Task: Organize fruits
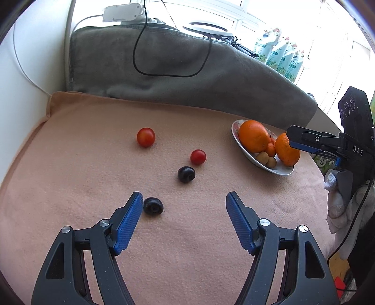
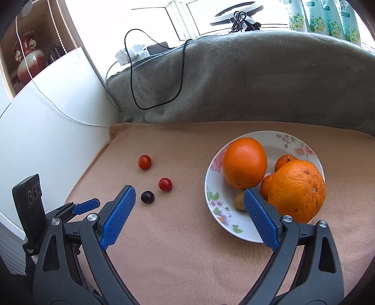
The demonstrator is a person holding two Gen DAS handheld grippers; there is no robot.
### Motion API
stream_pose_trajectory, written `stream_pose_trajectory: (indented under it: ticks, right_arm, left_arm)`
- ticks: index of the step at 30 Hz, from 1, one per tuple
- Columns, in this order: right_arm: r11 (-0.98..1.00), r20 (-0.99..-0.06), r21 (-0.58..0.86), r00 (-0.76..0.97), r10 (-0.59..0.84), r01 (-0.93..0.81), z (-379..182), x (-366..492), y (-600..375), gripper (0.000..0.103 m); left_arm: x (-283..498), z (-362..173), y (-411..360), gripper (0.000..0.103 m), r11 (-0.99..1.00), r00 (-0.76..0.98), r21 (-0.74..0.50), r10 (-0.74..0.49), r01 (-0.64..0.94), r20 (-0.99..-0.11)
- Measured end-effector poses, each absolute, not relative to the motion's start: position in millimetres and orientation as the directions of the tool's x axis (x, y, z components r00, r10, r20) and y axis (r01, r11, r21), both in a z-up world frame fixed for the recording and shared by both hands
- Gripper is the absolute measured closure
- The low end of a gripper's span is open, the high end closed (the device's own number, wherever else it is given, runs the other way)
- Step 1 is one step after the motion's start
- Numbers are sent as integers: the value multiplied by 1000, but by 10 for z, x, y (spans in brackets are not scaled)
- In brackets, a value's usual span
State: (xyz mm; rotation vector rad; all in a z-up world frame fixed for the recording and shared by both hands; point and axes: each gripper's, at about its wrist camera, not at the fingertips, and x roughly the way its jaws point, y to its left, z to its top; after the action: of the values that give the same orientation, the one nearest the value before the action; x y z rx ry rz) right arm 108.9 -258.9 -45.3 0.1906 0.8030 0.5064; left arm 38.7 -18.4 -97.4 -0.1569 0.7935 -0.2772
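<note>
A flowered white plate holds two big oranges, small tangerines and small brown fruits; it also shows in the left wrist view. Two red cherry tomatoes and two dark plums lie loose on the peach cloth. My left gripper is open and empty, its left finger just beside the near plum. My right gripper is open and empty, its right finger over the plate's near rim.
A grey blanket with a black cable lies behind the cloth. A white wall panel stands on the left. Bottles line the windowsill. The right gripper shows in the left wrist view.
</note>
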Motion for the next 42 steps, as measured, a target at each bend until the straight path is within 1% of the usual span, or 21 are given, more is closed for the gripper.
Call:
stream_pose_trajectory:
  ticks: [1, 5, 7, 9, 11, 13, 16, 21, 26, 28, 39, 42]
  right_arm:
    - [861, -643, 348, 574, 507, -371, -466, 1089, -2533, 13]
    - [850, -655, 350, 545, 523, -395, -527, 1131, -2345, 15]
    - [842, -666, 353, 522, 533, -408, -567, 1159, -2250, 24]
    - [836, -678, 347, 503, 537, -424, -624, 1185, -2141, 26]
    - [833, -691, 337, 486, 535, -438, -679, 1213, -2036, 31]
    - [830, -703, 336, 468, 536, -445, -731, 1245, -1943, 39]
    - [821, -715, 340, 442, 542, -458, -799, 1301, -1810, 45]
    - [811, -731, 343, 408, 547, -473, -891, 1384, -1637, 52]
    - [809, -749, 336, 385, 540, -482, -992, 1463, -1503, 57]
    - [806, -753, 339, 374, 542, -484, -1032, 1493, -1454, 59]
    - [820, -787, 287, 366, 497, -495, -1183, 1578, -1253, 62]
    - [827, -795, 266, 372, 478, -495, -1216, 1600, -1206, 66]
  left_arm:
    - [393, -995, -166, 37, 952, 664, -248, -305, 182, -683]
    - [394, -1052, -98, 39, 949, 657, -266, -308, 166, -688]
    - [405, -1086, -66, 42, 949, 651, -271, -308, 160, -694]
    - [421, -1121, -43, 46, 949, 645, -276, -309, 156, -699]
    - [429, -1142, -20, 47, 947, 641, -281, -312, 154, -701]
    - [437, -1164, 0, 47, 945, 636, -289, -318, 153, -703]
    - [445, -1196, 27, 48, 944, 628, -296, -321, 148, -709]
    - [491, -1238, 68, 49, 940, 616, -309, -329, 143, -715]
    - [541, -1273, 82, 52, 941, 609, -308, -327, 141, -722]
    - [562, -1290, 86, 55, 941, 605, -308, -327, 138, -726]
    - [681, -1341, 79, 64, 946, 595, -294, -314, 134, -740]
    - [697, -1349, 70, 66, 948, 594, -288, -310, 136, -742]
